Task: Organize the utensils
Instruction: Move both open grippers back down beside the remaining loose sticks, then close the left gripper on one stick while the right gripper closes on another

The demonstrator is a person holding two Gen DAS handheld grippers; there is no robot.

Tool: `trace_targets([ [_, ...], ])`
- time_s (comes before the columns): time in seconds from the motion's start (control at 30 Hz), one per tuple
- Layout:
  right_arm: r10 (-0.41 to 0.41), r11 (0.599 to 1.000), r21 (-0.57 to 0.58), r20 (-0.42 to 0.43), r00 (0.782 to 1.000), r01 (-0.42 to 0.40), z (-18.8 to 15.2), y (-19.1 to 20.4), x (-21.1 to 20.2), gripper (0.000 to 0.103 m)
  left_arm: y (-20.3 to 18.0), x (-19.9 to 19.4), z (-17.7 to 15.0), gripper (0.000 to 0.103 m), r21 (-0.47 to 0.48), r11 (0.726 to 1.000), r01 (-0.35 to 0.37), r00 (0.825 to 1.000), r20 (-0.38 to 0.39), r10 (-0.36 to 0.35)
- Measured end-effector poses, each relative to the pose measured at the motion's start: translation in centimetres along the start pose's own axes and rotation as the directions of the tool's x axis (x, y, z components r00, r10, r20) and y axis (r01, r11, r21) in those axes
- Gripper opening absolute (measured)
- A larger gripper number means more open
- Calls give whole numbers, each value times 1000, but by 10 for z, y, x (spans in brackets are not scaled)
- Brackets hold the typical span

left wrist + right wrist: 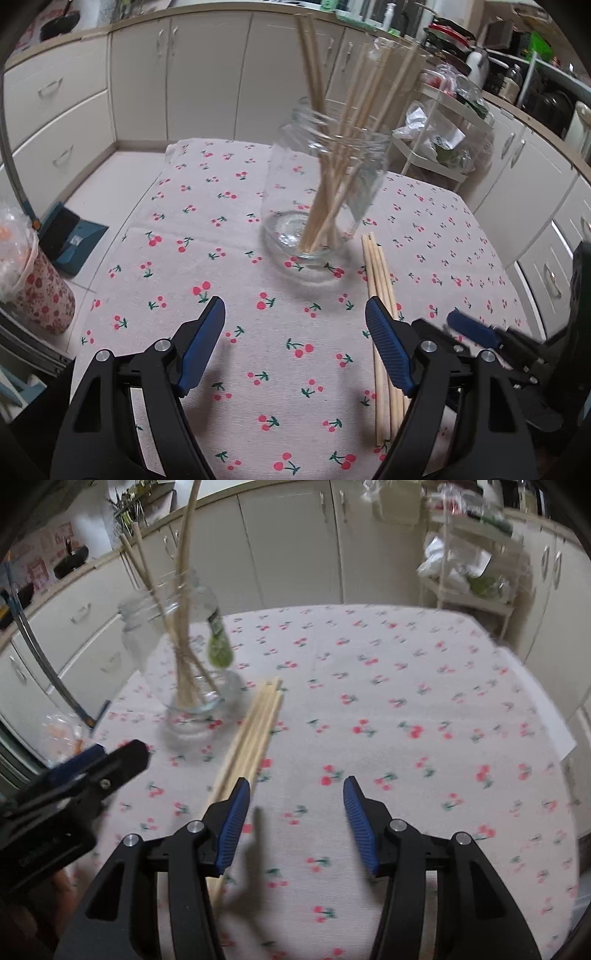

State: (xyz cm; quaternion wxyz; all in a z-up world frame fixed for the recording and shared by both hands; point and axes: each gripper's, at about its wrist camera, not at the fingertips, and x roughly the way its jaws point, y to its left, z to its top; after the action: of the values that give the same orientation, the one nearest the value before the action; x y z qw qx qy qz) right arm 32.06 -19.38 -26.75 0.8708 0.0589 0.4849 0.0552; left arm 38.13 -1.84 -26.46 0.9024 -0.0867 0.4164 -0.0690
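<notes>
A table (221, 258) under a cherry-print cloth fills both views. At far left in the left wrist view, a floral cup (44, 295) with a plastic bag stands at the table's edge, partly cut off. The left gripper (295, 314) hovers over bare cloth, its fingers released and gripping nothing. Ahead, a clear glass jar (325, 177) stands upright holding several wooden sticks (332, 147), blurred near their tops. Just right of the jar, a loose bundle of sticks (376, 280) lies flat on the cloth; its near end passes under the left gripper's right finger and is partly hidden. The right gripper (295, 797) is also released and empty, the bundle running beneath its left finger. Behind stand cream cabinets (184, 74) and, at right, a cluttered white rack (443, 147), too blurred to read.
</notes>
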Motion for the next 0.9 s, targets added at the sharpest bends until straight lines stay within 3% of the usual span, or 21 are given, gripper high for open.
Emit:
trace_targets([
  [0.3, -39, 997, -60, -9, 999, 38, -3, 11, 3, 53, 6, 0, 1, 75, -11, 1000, 0, 1000, -5, 0],
  [0.43, -97, 983, -160, -29, 995, 91, -5, 21, 7, 54, 5, 0, 1, 75, -6, 1000, 4, 1000, -10, -4],
  [0.63, -121, 990, -73, -44, 992, 118, -6, -12, -1, 54, 1, -1, 2, 75, 10, 1000, 15, 1000, -15, -15],
  [0.7, -122, 991, -58, -40, 992, 119, -8, -21, -6, 41, -7, 3, 1, 75, 47, 999, 3, 1000, -28, -2],
  [0.77, -122, 991, -49, -38, 992, 121, -10, -29, -9, 35, -16, 8, 0, 75, 78, 997, -2, 999, -50, 5],
  [0.9, -119, 992, -50, -27, 993, 117, -11, -31, -10, 32, -28, 19, -3, 75, 121, 992, -26, 996, -78, 36],
])
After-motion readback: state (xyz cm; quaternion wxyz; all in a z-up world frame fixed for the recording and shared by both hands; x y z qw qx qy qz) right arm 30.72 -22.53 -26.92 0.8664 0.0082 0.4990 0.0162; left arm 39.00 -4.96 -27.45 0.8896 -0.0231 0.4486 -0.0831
